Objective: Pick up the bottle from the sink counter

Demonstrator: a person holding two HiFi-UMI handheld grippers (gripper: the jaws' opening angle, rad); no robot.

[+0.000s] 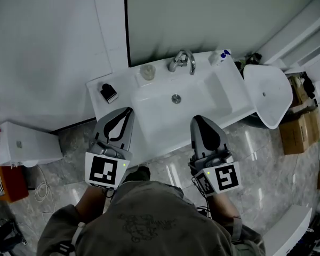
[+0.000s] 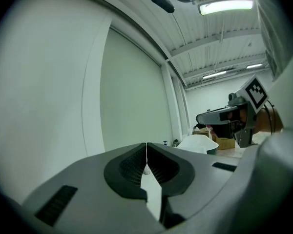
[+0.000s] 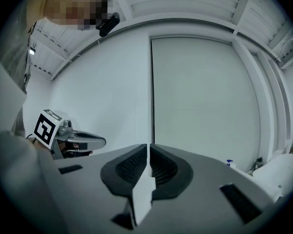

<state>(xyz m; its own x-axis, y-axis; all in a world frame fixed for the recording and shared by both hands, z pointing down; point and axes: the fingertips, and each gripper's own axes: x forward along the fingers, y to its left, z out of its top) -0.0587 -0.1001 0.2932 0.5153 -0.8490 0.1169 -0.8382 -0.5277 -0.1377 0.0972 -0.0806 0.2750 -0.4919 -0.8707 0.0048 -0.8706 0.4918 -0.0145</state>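
left hand-held gripper [image 1: 129,110], right hand-held gripper [image 1: 196,119]: closed; one bottle [image 1: 220,57].

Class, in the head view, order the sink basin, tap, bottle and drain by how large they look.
1. sink basin
2. tap and bottle: they look about alike, so unranked
3. drain, smallest
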